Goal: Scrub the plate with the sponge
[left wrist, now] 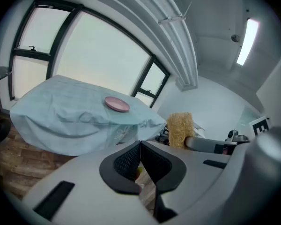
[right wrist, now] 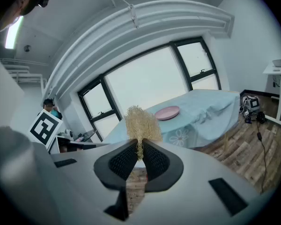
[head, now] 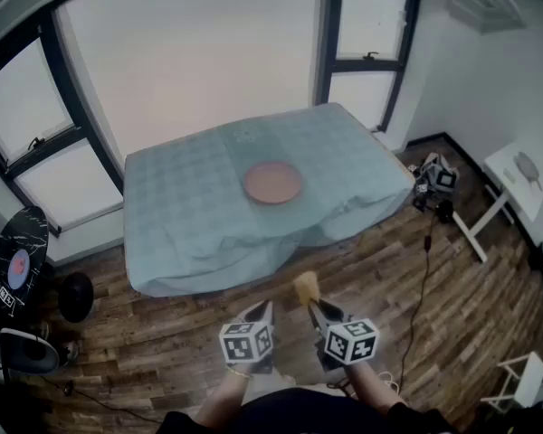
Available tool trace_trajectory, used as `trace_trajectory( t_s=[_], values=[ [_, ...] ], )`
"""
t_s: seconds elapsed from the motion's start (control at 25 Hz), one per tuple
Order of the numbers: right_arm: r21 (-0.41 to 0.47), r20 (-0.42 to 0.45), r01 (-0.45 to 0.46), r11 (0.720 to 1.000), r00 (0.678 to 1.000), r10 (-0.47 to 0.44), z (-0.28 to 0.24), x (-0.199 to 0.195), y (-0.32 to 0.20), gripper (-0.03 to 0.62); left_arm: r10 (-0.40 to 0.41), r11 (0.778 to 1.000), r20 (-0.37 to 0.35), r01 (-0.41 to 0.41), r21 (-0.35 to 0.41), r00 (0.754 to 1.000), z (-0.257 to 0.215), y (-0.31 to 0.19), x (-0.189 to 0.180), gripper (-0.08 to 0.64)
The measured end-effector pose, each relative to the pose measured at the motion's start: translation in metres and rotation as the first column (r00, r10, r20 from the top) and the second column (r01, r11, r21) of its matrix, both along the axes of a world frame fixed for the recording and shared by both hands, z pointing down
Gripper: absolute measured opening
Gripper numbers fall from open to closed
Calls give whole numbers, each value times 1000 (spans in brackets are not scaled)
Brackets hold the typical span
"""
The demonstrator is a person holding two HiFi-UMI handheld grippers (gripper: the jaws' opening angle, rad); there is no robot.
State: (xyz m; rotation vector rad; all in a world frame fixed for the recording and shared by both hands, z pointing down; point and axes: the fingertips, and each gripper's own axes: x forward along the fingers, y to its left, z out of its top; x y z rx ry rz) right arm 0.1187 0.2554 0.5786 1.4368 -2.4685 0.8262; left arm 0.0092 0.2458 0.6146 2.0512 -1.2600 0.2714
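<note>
**Holding the sponge well short of the plate**

The right tool (right wrist: 139,150) has its jaws clamped on a tan, fibrous sponge (right wrist: 141,123), which sticks up past their tips. Just beside it, the left tool (left wrist: 140,146) has its jaws pressed together with nothing between them. Both hang over the wooden floor (head: 452,278), well apart from the desk (head: 190,206). The pink plate (head: 272,182) lies flat near the middle of the desk's pale blue cloth (head: 362,165).

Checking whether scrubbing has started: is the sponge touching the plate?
Apart. The head view shows the sponge in the right gripper over the wooden floor, short of the plate on the table.
</note>
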Motion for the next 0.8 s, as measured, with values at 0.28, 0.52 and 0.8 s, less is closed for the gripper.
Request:
trace_trajectory(
  t_s=[0.28,0.52,0.8],
  values=[
    [40,17,5,999,1000,-5,-12,9,35,35,16,999,6,-16,39,1000,-18,37,21,8],
    [54,22,22,998,999,-23,-15,15,49,35,-1,999,13,0,52,1000,-27,52,24,8],
    [75,48,-8,997,999,5,-22,31,46,35,10,998,28,-11,64,1000,-35,52,32,8]
  ],
)
